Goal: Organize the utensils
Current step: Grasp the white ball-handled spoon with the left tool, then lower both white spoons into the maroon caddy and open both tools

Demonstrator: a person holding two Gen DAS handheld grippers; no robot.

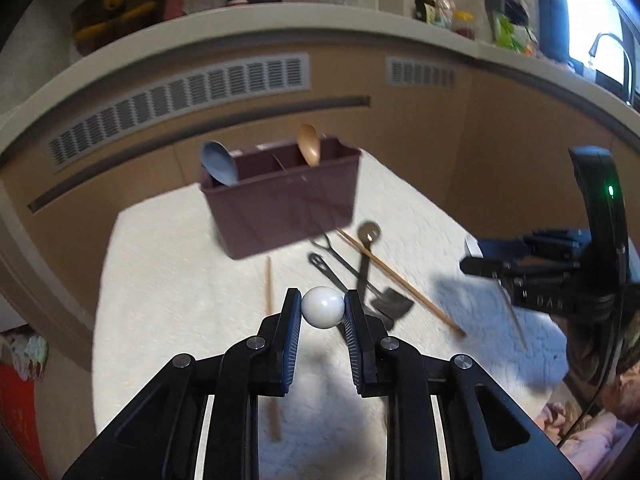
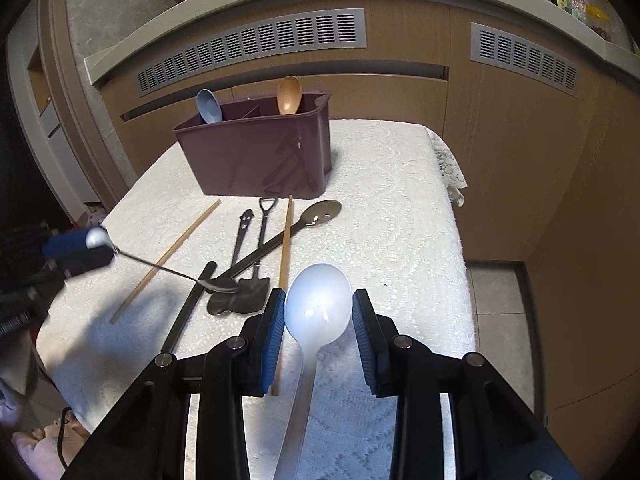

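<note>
Between the left tongs sits a white ball, the knob end of a thin metal spoon; pads are clamped on it from both sides. In the right-wrist view the spoon's stem runs from that knob down to its bowl, which looks to rest on the dark utensils lying on the cloth, so it's prob. only half lifted. Right tongs grip a white plastic spoon across its bowl, handle trailing back under the camera.

To do this step well: raise the metal spoon straight till the bowl is clear of the pile, or it may drag the small shovel spoon or the chopsticks. The round knob is a slippery hold, so keep the squeeze firm and avoid swinging. Then carry to the brown caddy at the back of the cloth-covered counter, where a blue spoon and a wooden spoon stand already in separate compartments, and lower it bowl first.

Pose: both tongs tilt downward toward the counter, left coming in from the left edge, right over the near edge.
</note>
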